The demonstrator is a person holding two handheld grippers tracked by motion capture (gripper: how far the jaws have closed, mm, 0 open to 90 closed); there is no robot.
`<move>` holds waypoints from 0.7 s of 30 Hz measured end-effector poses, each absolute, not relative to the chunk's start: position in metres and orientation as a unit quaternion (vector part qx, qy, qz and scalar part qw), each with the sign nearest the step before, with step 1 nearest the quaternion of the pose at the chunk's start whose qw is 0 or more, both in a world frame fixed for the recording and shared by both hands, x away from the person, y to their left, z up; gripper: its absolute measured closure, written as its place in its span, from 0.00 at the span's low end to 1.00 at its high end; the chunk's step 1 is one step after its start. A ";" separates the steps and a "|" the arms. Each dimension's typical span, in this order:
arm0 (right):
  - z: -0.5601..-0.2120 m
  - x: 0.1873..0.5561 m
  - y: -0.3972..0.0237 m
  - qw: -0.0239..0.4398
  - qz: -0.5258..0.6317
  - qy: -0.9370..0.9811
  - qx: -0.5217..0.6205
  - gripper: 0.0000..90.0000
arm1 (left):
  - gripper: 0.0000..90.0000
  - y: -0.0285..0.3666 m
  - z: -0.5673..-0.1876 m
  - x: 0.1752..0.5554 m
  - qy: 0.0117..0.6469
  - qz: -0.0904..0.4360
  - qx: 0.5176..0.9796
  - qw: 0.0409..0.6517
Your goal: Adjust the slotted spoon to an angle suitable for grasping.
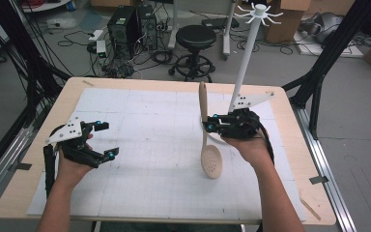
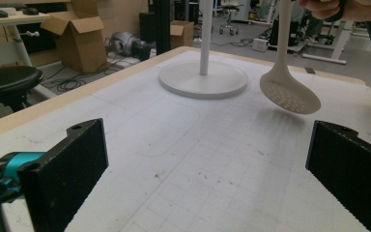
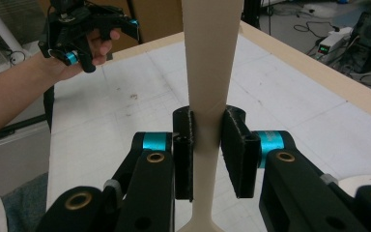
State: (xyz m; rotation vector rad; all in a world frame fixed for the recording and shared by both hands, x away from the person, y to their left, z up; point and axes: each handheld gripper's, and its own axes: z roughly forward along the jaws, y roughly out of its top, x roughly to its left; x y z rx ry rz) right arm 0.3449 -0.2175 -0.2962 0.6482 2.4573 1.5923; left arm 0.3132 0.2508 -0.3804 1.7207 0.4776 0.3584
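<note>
The right gripper (image 1: 207,125) is clamping the slotted spoon (image 1: 210,161) mid-handle above the mat, risking it pivoting against the rack pole (image 1: 245,58), while the left gripper (image 1: 107,140) is idling wide open, empty

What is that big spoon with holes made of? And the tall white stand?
The spoon looks like beige plastic: matte, one even colour, neatly moulded holes, though smooth wood cannot be ruled out. The right gripper is shut on its handle. The stand looks like painted metal or hard plastic: smooth, plain white, slightly glossy on its round base. Which one, the look leaves open.
</note>
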 end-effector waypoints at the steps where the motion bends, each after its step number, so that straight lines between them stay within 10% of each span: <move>1: -0.295 0.344 -0.219 0.072 0.532 0.816 0.215 0.84 | 0.02 0.251 -0.380 0.313 0.207 0.155 0.746 0.614; 21: -0.264 0.334 -0.245 0.093 0.549 0.804 0.206 0.84 | 0.02 0.253 -0.378 0.311 0.201 0.153 0.741 0.622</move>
